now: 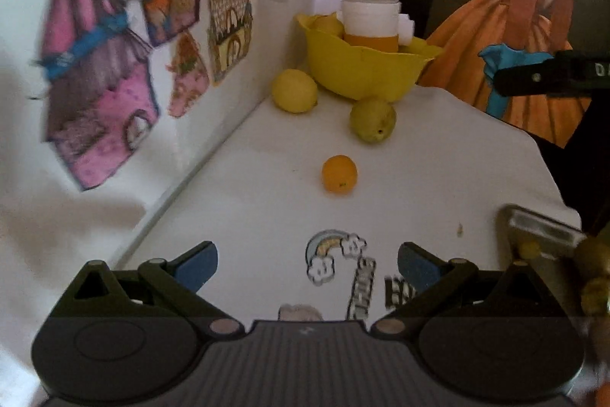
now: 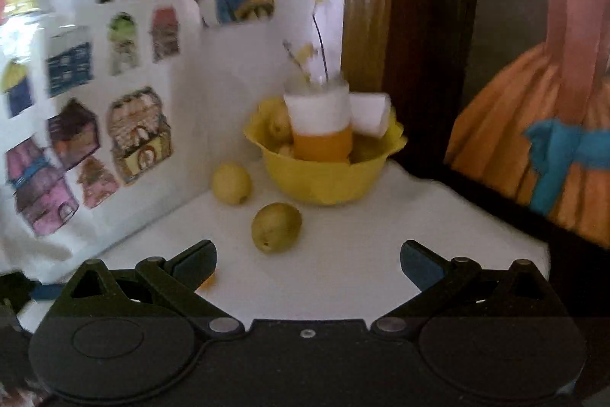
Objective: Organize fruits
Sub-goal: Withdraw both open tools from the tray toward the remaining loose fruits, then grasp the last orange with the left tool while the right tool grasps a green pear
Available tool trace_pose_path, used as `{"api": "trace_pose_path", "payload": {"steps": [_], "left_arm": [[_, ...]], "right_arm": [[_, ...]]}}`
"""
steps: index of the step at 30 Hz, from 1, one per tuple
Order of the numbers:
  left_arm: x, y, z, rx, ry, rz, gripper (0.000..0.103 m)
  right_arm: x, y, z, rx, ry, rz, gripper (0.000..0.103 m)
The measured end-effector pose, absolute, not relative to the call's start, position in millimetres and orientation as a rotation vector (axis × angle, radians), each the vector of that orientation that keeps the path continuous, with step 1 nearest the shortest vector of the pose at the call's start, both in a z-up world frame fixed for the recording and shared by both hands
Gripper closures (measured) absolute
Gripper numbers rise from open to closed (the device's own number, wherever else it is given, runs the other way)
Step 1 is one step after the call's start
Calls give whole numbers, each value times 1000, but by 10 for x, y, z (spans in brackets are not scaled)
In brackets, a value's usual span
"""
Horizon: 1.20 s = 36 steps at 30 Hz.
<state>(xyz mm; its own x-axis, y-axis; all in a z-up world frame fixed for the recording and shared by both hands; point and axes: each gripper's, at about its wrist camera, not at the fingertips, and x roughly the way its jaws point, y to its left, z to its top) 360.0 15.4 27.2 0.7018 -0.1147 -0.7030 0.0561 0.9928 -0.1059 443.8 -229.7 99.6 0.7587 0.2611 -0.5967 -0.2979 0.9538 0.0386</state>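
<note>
left wrist | orange (image 1: 339, 174) ahead of empty left claw (image 1: 307, 264)

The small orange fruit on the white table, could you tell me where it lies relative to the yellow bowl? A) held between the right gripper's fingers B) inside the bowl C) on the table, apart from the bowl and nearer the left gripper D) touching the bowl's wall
C: the small orange fruit sits alone on the white table, well short of the yellow bowl, ahead of the open left gripper.
</note>
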Motion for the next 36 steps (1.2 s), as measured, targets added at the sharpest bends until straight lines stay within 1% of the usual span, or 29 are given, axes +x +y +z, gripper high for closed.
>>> {"api": "trace_pose_path", "payload": {"steps": [10,15,24,27,32,36], "left_arm": [[4185,1,6,-39,762,-111,1],[4320,52,-85,-105,766,-101,1],[4407,-9,-154,-99,759,-93,4],[4428,-17,-155,-98,748,-87,8],[4452,-59,-153,-57,740,-81,19],[4464,-99,-154,-17,733,-85,23]], "right_arm": [[5121,-1870,595,-63,755,328,1],[5414,-1937,418,113,815,313,2],[5639,-1941,223,225,876,304,10],[5675,-1906,187,239,876,302,13],[5705,-1857,78,261,872,286,22],[5724,-1806,34,276,874,292,29]]}}
